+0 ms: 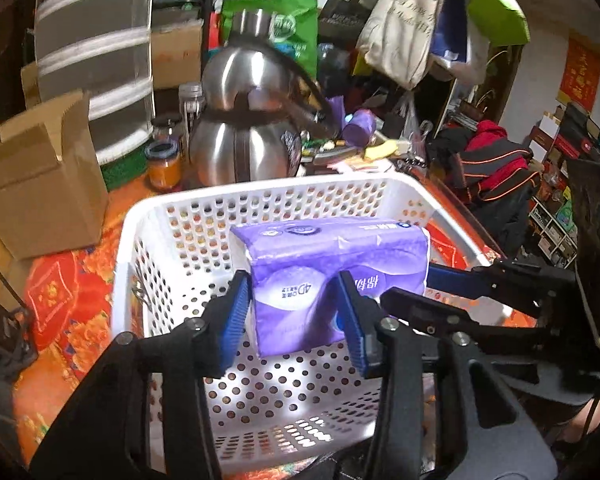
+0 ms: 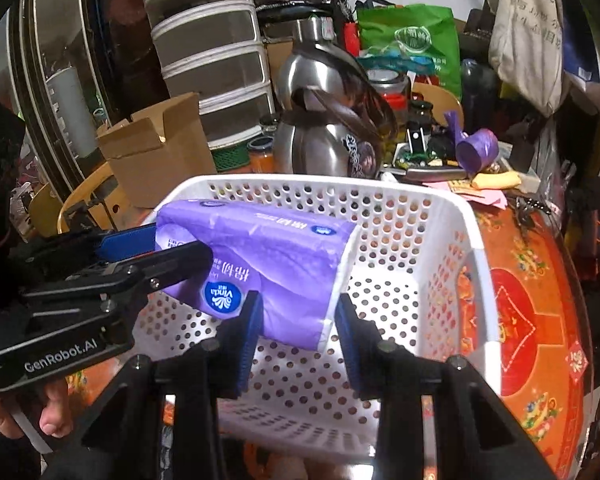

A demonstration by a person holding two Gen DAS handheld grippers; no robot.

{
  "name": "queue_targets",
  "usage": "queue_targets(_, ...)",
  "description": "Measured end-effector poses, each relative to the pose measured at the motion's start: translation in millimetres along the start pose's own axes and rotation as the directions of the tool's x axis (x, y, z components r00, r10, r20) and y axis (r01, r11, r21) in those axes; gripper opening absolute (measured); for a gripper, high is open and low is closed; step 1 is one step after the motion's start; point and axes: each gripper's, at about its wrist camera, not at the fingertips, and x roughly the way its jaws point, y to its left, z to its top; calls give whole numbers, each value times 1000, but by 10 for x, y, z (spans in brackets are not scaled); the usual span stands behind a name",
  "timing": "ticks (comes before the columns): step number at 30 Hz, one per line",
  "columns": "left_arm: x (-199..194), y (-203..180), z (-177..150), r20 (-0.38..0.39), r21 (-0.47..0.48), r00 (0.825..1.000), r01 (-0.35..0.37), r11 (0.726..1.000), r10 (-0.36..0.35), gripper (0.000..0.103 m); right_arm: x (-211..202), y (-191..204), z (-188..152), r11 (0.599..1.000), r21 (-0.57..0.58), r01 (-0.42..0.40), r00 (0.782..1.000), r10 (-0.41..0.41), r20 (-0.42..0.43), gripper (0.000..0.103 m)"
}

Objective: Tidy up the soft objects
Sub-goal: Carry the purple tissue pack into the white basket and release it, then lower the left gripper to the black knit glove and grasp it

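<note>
A purple tissue pack hangs over the inside of a white perforated basket. In the left wrist view my left gripper is shut on the pack's near end, blue pads pressing both sides. My right gripper comes in from the right and clamps the pack's other end. The right wrist view shows my right gripper shut on the pack's lower right end, with my left gripper reaching in from the left and pinching the opposite end. The pack sits tilted, clear of the basket floor.
The basket rests on a red-orange patterned tablecloth. Behind it stand a steel kettle, an open cardboard box, jars, a drawer tower and a purple bag roll. A person's hand holds the left gripper.
</note>
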Motion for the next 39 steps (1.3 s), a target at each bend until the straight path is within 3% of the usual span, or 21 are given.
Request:
queue_targets(3, 120, 66, -48, -44, -23, 999, -6, 1000, 5, 49, 98, -30, -17, 999, -8, 34, 999, -35, -19, 36)
queue_targets(5, 44, 113, -69, -16, -31, 999, -38, 999, 37, 69, 64, -63, -32, 998, 0, 56, 998, -56, -12, 37)
queue_targets(6, -10, 125, -79, 4, -33, 999, -46, 998, 47, 85, 26, -85, -38, 998, 2, 63, 998, -63, -1, 39)
queue_targets(7, -76, 155, -82, 32, -41, 998, -54, 998, 55, 93, -16, -109, -46, 998, 6, 65, 998, -65, 8, 43)
queue_targets(8, -127, 187, -84, 54, -52, 997, -51, 997, 54, 95, -44, -127, -58, 998, 10, 66, 998, -66, 12, 52)
queue_targets(11, -200, 223, -105, 60, -62, 998, -25, 998, 29, 95, -148, -184, -88, 997, 41, 63, 997, -65, 34, 58)
queue_targets(14, -251, 180, -180, 62, -26, 996, -58, 998, 60, 95, -222, -189, -133, 996, 54, 67, 996, -70, 47, 63)
queue_targets(23, -522, 160, -491, 55, -17, 996, -76, 997, 76, 95, -462, -73, -385, 994, 67, 89, 993, -94, 71, 63)
queue_targets(28, -959, 174, -841, 86, -19, 994, -58, 998, 59, 95, -820, 83, -727, 995, 62, 76, 990, -83, 116, 64)
queue_targets(33, -1356, 179, -1348, 77, -33, 996, -47, 998, 50, 95, -1203, 349, -1236, 996, 34, 77, 978, -83, 191, 77)
queue_targets(39, -1668, 122, -2017, 76, -46, 997, -15, 999, 18, 95, -1373, 615, -1884, 998, 47, 29, 977, -38, 208, 79)
